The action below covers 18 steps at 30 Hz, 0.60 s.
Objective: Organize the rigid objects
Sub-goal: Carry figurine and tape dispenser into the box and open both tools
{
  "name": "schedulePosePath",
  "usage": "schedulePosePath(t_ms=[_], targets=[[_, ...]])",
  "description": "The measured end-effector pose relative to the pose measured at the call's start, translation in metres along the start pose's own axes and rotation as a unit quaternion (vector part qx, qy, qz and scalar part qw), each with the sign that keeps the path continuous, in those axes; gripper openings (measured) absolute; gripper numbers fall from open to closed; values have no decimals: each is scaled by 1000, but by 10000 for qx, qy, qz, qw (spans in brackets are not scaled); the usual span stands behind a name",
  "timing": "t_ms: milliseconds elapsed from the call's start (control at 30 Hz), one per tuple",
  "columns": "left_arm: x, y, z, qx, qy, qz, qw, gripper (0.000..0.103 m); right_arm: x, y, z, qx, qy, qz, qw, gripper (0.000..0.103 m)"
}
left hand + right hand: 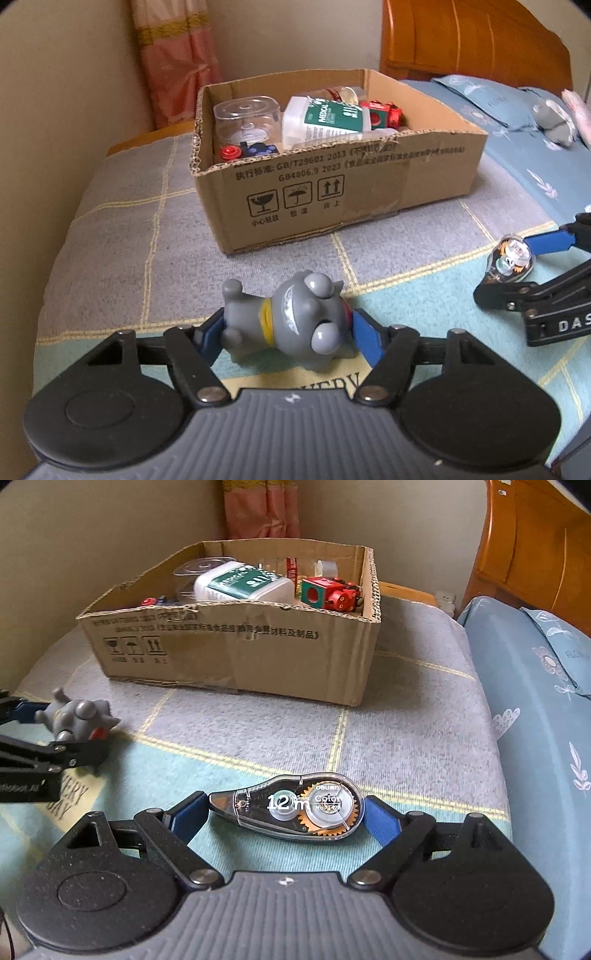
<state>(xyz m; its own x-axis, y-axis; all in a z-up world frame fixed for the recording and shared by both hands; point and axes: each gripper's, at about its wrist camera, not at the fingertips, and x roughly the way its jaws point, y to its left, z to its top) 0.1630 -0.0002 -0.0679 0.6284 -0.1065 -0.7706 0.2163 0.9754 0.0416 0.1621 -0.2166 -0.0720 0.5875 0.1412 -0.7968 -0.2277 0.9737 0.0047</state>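
The left gripper [286,332] squeezes the hard, light toy [291,321] by its sides. The right gripper [284,812] pinches the slippery tape roller [291,808] end to end.

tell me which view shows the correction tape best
The right wrist view: the correction tape lies flat between the right tongs, with its gears and "12 m" label readable. The left wrist view catches it only edge-on and small at the right side, partly hidden by a blue pad.
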Motion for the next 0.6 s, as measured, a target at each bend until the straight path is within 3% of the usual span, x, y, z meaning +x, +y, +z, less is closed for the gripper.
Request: schedulePosePath(t_ms=[333, 600], targets=[[-37, 9, 16, 456, 74, -357, 9983, 70, -49, -4, 4, -322, -128, 363, 9987, 93], [-69, 6, 41, 768, -104, -588, 9953, 70, -88, -1, 27, -561, -484, 591, 9955, 93]])
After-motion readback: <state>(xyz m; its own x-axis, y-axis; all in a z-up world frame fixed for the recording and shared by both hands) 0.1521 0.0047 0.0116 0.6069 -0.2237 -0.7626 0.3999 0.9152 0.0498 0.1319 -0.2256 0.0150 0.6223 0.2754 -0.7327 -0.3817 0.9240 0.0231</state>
